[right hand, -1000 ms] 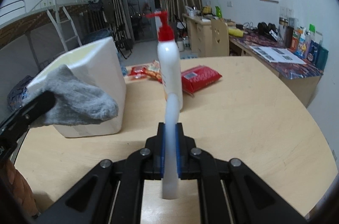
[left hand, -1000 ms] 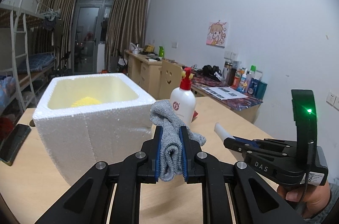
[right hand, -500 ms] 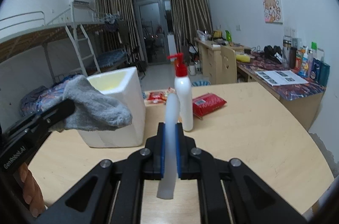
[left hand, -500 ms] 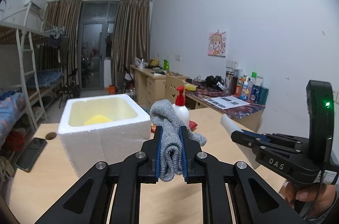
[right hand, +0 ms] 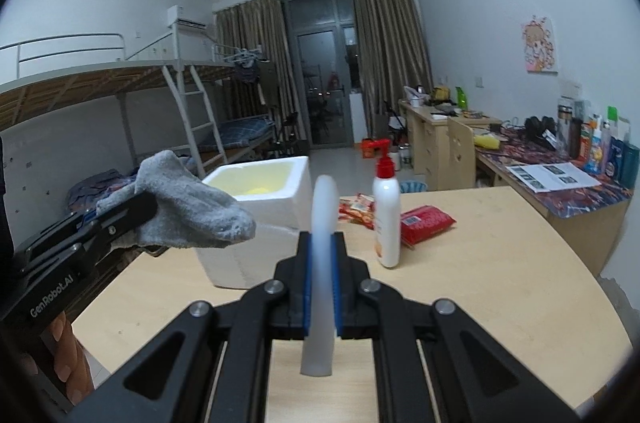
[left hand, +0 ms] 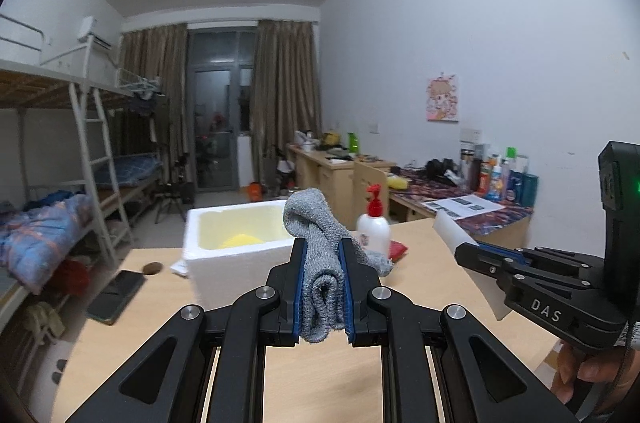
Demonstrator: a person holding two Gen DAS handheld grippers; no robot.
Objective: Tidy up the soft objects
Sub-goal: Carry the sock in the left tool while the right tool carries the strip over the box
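Both claws had risen away from the foam box (left hand: 224, 255) on the tabletop (right hand: 480, 263), the left claw (left hand: 322, 287) clamped on a grey sock (left hand: 320, 263), the right claw (right hand: 320, 287) on a white foam piece (right hand: 322, 263).

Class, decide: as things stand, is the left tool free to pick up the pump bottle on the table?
Probably not: the left tool is shut on a grey sock, so it has no free grip for the pump bottle.

hand (left hand: 592, 379): I see it cut off at lower right.
foam box (right hand: 260, 223): front wall partly hidden behind sock (right hand: 192, 207).
bottle label (right hand: 380, 243): unreadable.
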